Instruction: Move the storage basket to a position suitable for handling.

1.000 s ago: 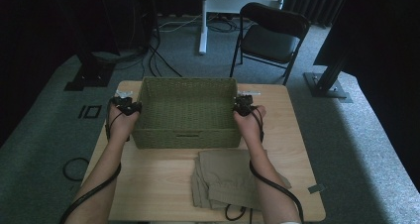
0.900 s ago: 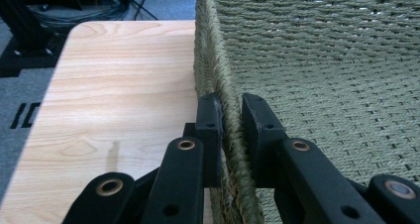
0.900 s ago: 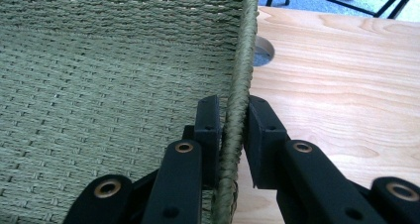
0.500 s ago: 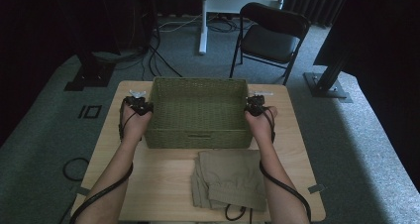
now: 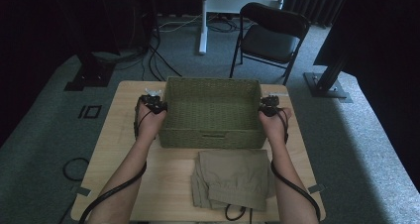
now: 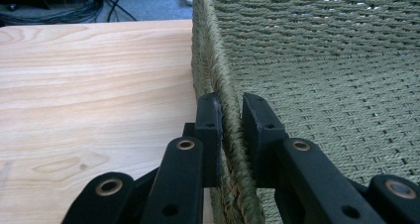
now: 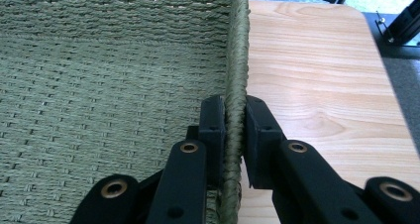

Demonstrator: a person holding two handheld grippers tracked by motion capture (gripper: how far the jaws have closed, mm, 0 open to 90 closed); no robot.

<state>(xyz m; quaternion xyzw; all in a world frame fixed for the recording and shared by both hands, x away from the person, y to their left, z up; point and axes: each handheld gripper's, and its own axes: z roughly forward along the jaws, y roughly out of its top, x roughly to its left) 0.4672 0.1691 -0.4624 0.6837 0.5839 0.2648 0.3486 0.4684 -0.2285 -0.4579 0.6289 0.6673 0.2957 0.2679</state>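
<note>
High view: one rectangular woven green basket [image 5: 213, 112] sits on the pale wooden table [image 5: 119, 135], long axis running left to right, open side up; one folded khaki garment [image 5: 233, 179] lies just in front. Left gripper [image 5: 157, 104] and right gripper [image 5: 267, 104] meet its short ends. Left gripper view: jaws pinch the braided rim [image 6: 230, 130]. Right gripper view: jaws clamp the opposite rim [image 7: 235, 115].
</note>
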